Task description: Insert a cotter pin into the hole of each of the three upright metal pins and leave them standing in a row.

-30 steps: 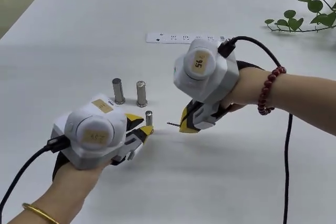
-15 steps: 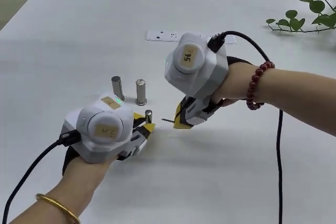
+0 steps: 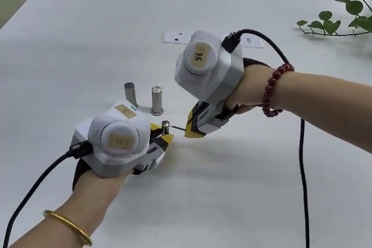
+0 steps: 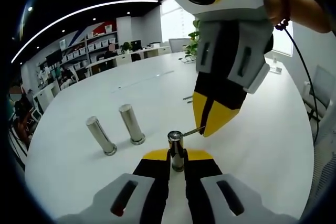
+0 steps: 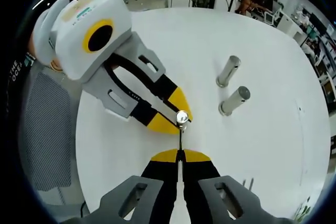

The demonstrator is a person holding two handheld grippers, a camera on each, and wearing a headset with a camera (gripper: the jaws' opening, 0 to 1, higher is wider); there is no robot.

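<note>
Grippers meet over the middle of the white desk, well in from its edges. The left gripper is closed narrow on the lower shaft of the clamped pin, a short metal pin standing upright on the desk between the yellow-tipped jaws; in the left gripper view the jaws pinch the pin from both sides. The right gripper comes in from the right, tilted down, jaws pressed together on the cotter pin, which sticks out toward the clamped pin. In the right gripper view the cotter pin runs straight from the jaw tips to just under the pin's top; the tip touches the shaft, but whether it has entered the hole I cannot tell. The left free pin and right free pin stand upright side by side, apart from each other, just beyond the clamped pin on its far-left side, touched by neither gripper. A power strip lies toward the far edge. Plant leaves hang in at the far right corner.
</note>
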